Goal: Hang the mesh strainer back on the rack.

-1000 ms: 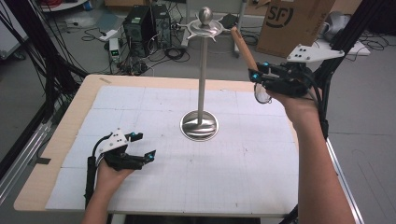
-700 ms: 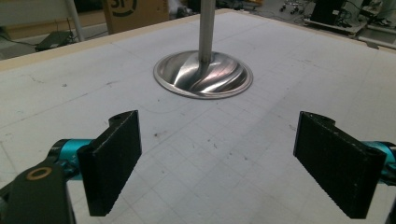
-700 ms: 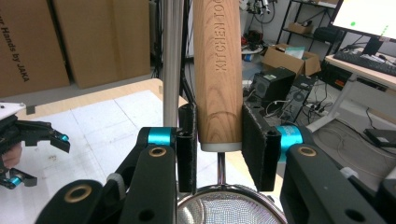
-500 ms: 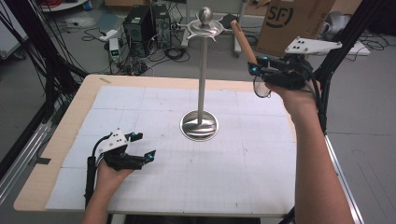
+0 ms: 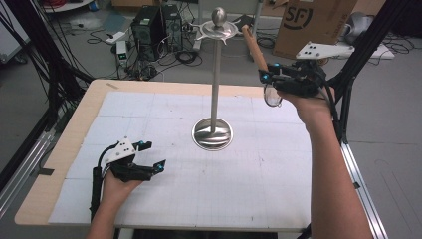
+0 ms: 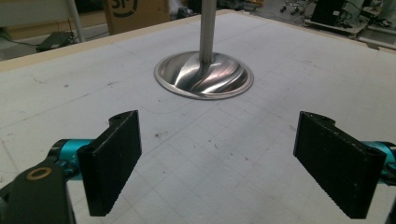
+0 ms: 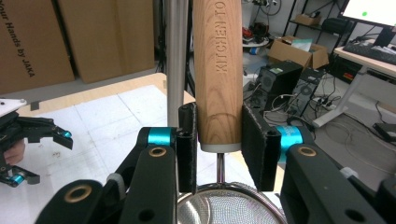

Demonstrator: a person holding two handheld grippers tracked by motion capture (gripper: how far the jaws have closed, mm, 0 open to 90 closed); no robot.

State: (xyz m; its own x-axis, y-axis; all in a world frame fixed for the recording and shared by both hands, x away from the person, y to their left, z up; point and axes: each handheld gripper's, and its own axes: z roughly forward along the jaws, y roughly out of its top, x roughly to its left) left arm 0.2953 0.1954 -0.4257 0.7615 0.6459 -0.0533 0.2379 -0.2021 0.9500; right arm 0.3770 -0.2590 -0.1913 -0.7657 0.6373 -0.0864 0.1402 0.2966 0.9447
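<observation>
Two grippers, one strainer, one stand, one table.

Right gripper (image 5: 265, 77), at about 2 o'clock from the stand's base in the high view, raised well above the table (image 5: 59, 149), clamped on the strainer's wooden handle (image 7: 217, 74). Seen along its own jaws: both black pads pressed against the handle's lower end, one on each side, handle upright between them with "KITCHEN" stamped along it. Below the handle, a short metal neck and then the mesh bowl (image 7: 229, 210) of the strainer, at 6 o'clock in that view. Nothing seen in the mesh. In the high view, handle tilted up toward 11 o'clock, its far end near the hook ring at the stand's top, whether touching it not clear; round rim of the strainer (image 5: 271, 95) hanging just under the gripper.

Left gripper (image 5: 144, 167) at about 8 o'clock from the base, low by the white grid sheet, jaws spread wide with nothing between them. Through its own view: two pads far apart, bare sheet between, stand base straight ahead at 12 o'clock.

Stand (image 5: 214, 74): one upright metal pole, one round dished base (image 6: 204, 77) on the table, one ball knob on top above a ring of hooks. Dished base bare.

One cardboard box (image 5: 318, 22) on the floor at 1 o'clock past the table.
</observation>
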